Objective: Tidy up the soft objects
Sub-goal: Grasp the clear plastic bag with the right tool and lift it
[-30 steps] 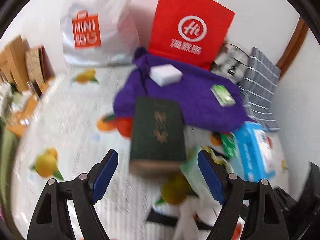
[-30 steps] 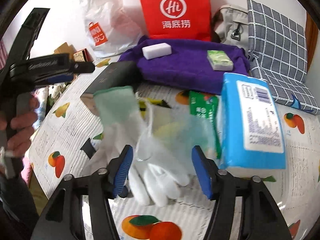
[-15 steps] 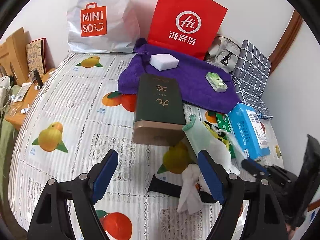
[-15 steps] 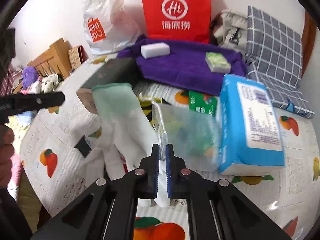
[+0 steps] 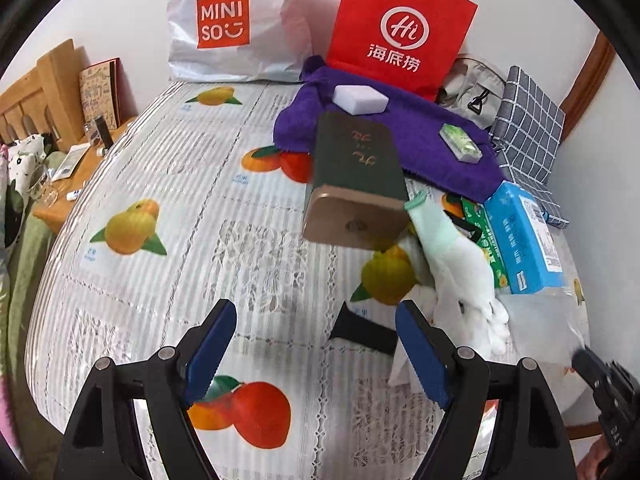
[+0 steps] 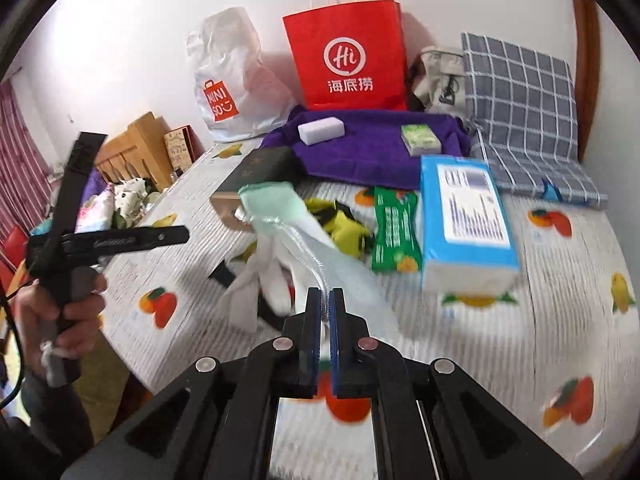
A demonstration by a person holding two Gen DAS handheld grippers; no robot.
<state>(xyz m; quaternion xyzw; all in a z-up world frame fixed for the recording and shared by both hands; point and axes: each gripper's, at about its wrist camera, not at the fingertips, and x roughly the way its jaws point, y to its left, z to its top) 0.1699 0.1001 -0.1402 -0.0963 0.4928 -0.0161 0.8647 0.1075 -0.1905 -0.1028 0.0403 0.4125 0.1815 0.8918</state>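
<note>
My right gripper (image 6: 326, 300) is shut on the zip edge of a clear plastic bag (image 6: 344, 268), which hangs slightly raised above the tablecloth. The bag drapes over a white glove with a green cuff (image 6: 276, 204). In the left wrist view the same bag (image 5: 540, 316) shows at lower right beside the glove (image 5: 460, 264). My left gripper (image 5: 312, 344) stands open above the fruit-print tablecloth (image 5: 160, 184) with nothing between its fingers. A purple towel (image 6: 360, 152) at the back carries a white sponge (image 6: 320, 130) and a small green tissue pack (image 6: 420, 140).
A dark green box (image 5: 356, 176) lies mid-table, with a blue tissue pack (image 6: 464, 220), a green wipes pack (image 6: 394, 228) and a yellow-black cloth (image 6: 344, 224) nearby. A red paper bag (image 6: 348, 60), a white shopping bag (image 6: 228, 80) and a checked cloth (image 6: 524, 116) line the wall. A hand (image 6: 68, 312) holds the left tool.
My right gripper went from open around the clear bag to shut on its edge, then drew it up and back. The left gripper backed off from the green box.
</note>
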